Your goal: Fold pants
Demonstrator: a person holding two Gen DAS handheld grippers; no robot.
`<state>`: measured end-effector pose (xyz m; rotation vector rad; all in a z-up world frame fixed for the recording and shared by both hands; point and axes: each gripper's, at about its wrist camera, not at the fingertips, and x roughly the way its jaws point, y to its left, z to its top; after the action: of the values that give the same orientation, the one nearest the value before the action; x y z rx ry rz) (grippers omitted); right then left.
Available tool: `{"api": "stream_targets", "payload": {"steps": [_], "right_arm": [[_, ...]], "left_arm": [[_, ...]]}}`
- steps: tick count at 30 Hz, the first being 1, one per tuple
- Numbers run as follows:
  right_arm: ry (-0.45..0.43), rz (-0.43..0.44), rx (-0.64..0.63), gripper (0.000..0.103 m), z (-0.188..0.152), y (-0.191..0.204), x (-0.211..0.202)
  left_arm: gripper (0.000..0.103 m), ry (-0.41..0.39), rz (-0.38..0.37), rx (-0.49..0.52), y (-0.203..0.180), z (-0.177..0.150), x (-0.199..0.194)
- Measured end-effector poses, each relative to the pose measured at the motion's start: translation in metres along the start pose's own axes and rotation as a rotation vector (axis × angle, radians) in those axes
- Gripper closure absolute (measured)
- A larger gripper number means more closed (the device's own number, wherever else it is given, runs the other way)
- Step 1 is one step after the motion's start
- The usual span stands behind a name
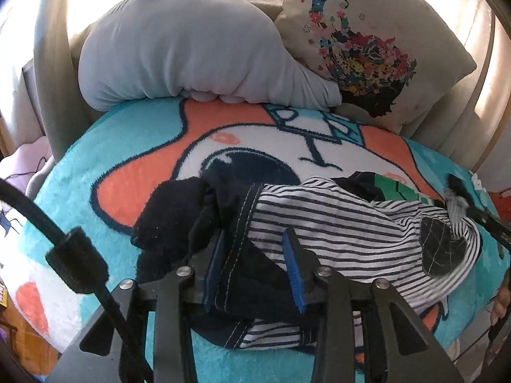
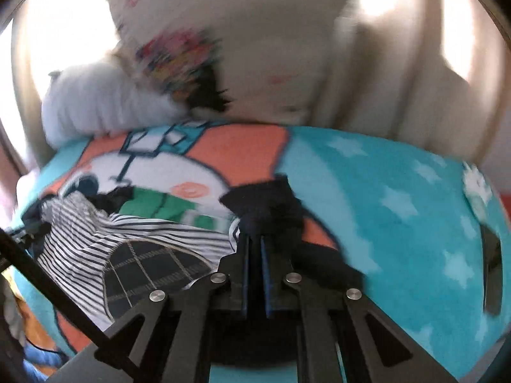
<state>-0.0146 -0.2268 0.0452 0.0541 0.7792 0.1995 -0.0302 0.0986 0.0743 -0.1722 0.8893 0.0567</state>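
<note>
The striped pants (image 1: 345, 223) lie crumpled on the cartoon blanket (image 1: 105, 146); they are white with thin dark stripes, dark navy cuffs and a dark checked patch (image 1: 442, 245). My left gripper (image 1: 255, 242) is open, its blue-padded jaws standing either side of the navy waistband edge with pale stitching. My right gripper (image 2: 255, 239) is shut on a dark navy cuff of the pants (image 2: 268, 204), at the right end of the garment. The striped cloth (image 2: 134, 233) trails left from it. The right wrist view is motion-blurred.
A grey plush pillow (image 1: 188, 48) and a cream cushion with a floral print (image 1: 377, 35) lean at the back of the blanket. Beige curtains hang behind. The blanket's teal starred part (image 2: 399, 198) stretches to the right. A black cable (image 1: 32, 210) crosses the left.
</note>
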Motion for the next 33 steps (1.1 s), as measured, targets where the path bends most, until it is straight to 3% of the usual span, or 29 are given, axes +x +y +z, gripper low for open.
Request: {"api": "stream_targets", "payload": {"steps": [5, 8, 11, 12, 13, 15, 16, 18, 20, 21, 25, 29, 30, 32, 33], "right_arm": [[0.005, 0.039, 0.298, 0.096, -0.042, -0.082, -0.018], [-0.013, 0.017, 0.389, 0.095, -0.059, -0.111, -0.027], [-0.076, 0.085, 0.472, 0.091, -0.062, -0.131, -0.041], [-0.099, 0.102, 0.474, 0.083, -0.059, -0.131, -0.045], [-0.117, 0.120, 0.463, 0.068, -0.054, -0.128, -0.048], [-0.125, 0.162, 0.429, 0.047, -0.042, -0.115, -0.046], [-0.125, 0.176, 0.413, 0.046, -0.036, -0.108, -0.042], [-0.106, 0.167, 0.374, 0.047, -0.026, -0.095, -0.029], [-0.045, 0.147, 0.325, 0.087, -0.018, -0.083, -0.010], [-0.005, 0.159, 0.305, 0.092, -0.017, -0.077, -0.001], [-0.050, 0.208, 0.307, 0.092, -0.025, -0.082, -0.017], [-0.026, 0.173, 0.344, 0.091, -0.043, -0.101, -0.027], [-0.019, 0.192, 0.370, 0.086, -0.048, -0.108, -0.027], [-0.041, 0.253, 0.426, 0.062, -0.053, -0.116, -0.028], [-0.054, 0.274, 0.445, 0.037, -0.055, -0.118, -0.028]], "left_arm": [[0.063, 0.003, -0.019, 0.000, -0.001, -0.003, 0.000], [0.062, 0.004, -0.026, 0.001, -0.001, -0.004, -0.001], [0.061, 0.004, -0.030, 0.001, -0.001, -0.005, -0.001], [0.061, 0.004, -0.027, 0.003, -0.001, -0.005, 0.000], [0.059, 0.005, -0.025, 0.003, -0.002, -0.006, 0.001], [0.057, 0.007, -0.020, 0.005, -0.003, -0.007, 0.002], [0.055, 0.007, -0.016, 0.008, -0.005, -0.008, 0.003], [0.053, 0.010, -0.013, 0.012, -0.006, -0.009, 0.004], [0.052, 0.012, -0.008, 0.013, -0.007, -0.009, 0.005], [0.052, 0.013, -0.007, 0.012, -0.007, -0.010, 0.006], [0.051, 0.013, -0.015, 0.012, -0.007, -0.009, 0.008], [0.047, 0.008, -0.011, 0.018, -0.011, -0.010, 0.008], [0.046, 0.006, -0.008, 0.023, -0.011, -0.011, 0.008], [0.046, 0.002, -0.002, 0.030, -0.012, -0.013, 0.007], [0.046, 0.001, -0.010, 0.025, -0.011, -0.013, 0.005]]}}
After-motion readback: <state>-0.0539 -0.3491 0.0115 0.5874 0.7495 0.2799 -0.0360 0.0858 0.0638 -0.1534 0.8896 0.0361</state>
